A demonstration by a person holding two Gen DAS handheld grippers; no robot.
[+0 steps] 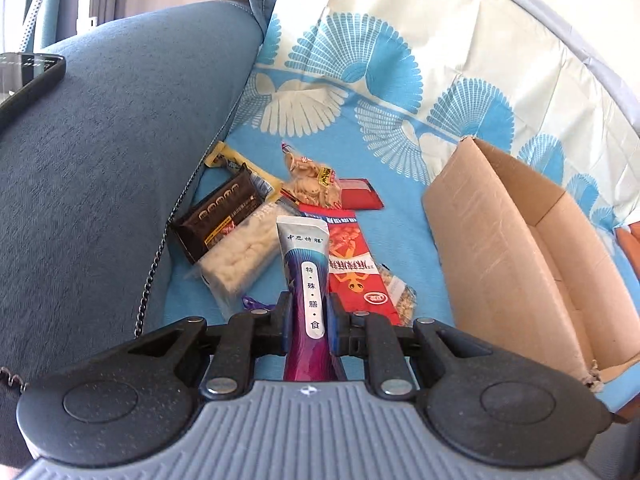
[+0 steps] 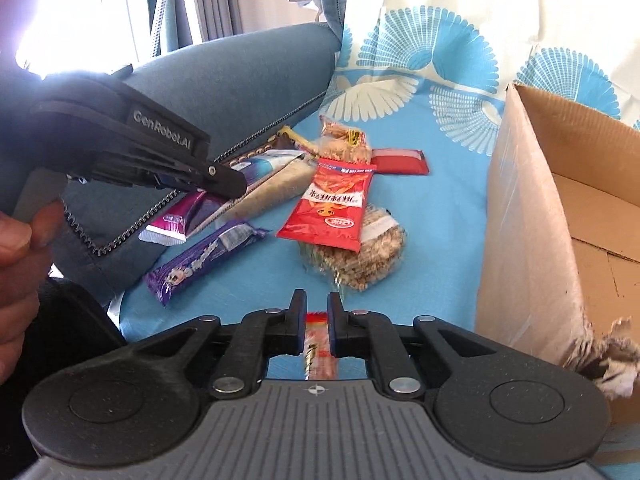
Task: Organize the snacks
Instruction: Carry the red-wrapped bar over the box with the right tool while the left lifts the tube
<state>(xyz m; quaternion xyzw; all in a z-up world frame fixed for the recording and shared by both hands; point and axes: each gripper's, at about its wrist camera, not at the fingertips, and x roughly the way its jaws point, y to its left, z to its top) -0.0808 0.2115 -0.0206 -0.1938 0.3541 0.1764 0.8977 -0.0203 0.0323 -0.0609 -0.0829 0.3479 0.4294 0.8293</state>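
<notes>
The sofa (image 1: 100,184) takes the left side of both views, from 8 to 11 o'clock, with a phone (image 1: 28,76) lying on its arm at 10 o'clock in the left wrist view. A blue sheet (image 1: 360,152) with fan pattern covers the seat. On it, at 3 o'clock, stands an open cardboard box (image 1: 500,248), its wall near the snacks but apart from them.

The snacks lie in a loose pile at the middle of the sheet. A red pack (image 2: 332,204) rests partly on a clear bag of grains (image 2: 360,260). At 11 o'clock of it is a brown pack (image 1: 220,212) touching a white rice bar (image 1: 240,256). A purple bar (image 2: 200,256) lies at 9 o'clock in the right wrist view.

The left gripper (image 1: 307,316) has its jaws closed on a purple tube (image 1: 306,276), which points toward 12 o'clock above the pile. The right gripper (image 2: 317,320) has narrow jaws pinching a thin orange stick (image 2: 318,348), low at 6 o'clock.
</notes>
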